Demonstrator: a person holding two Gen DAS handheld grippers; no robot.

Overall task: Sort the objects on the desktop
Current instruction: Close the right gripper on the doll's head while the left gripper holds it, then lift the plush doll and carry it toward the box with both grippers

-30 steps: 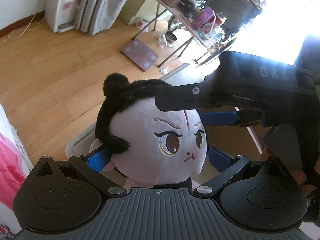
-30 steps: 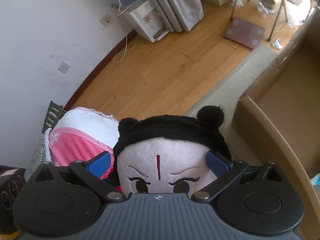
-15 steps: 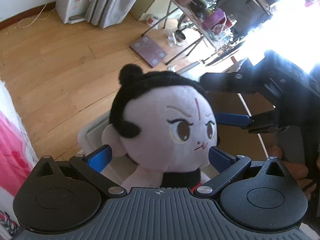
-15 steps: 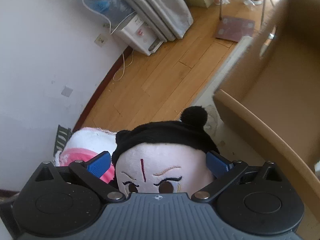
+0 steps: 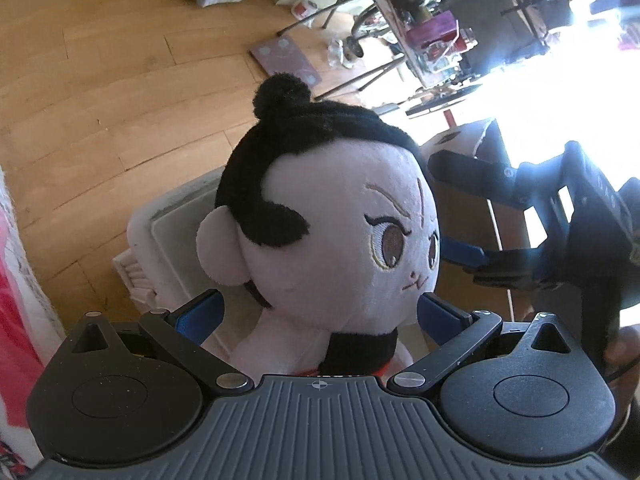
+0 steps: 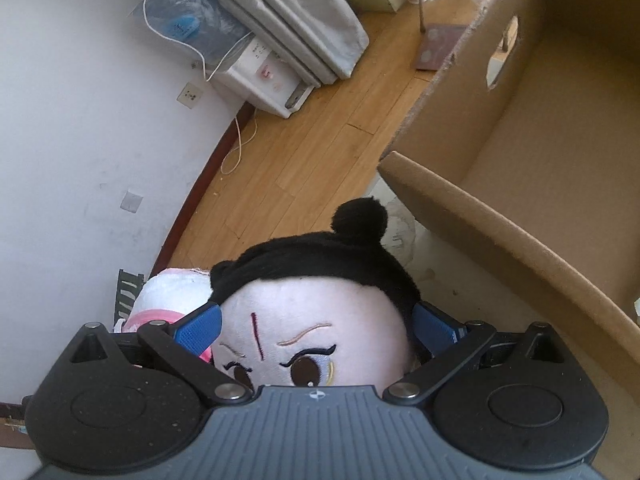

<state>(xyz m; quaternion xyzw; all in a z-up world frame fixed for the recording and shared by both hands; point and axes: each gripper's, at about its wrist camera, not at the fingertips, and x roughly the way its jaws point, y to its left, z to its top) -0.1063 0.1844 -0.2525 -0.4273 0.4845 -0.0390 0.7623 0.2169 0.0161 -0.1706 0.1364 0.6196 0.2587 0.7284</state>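
While the right hand-held gripper (image 6: 316,330) keeps its blue pads pinched on the plush doll (image 6: 316,320), the cardboard box (image 6: 532,160) swings nearer; the left hand-held gripper (image 5: 318,314) brackets the neck, contact unclear.

Left gripper (image 5: 318,312): ribbed grey housing, black disc-shaped side covers, black link arms with silver pivot screws, blue textured finger pads (image 5: 440,314). Right gripper (image 6: 316,326): same build; small crosshair mark centred on grey housing.
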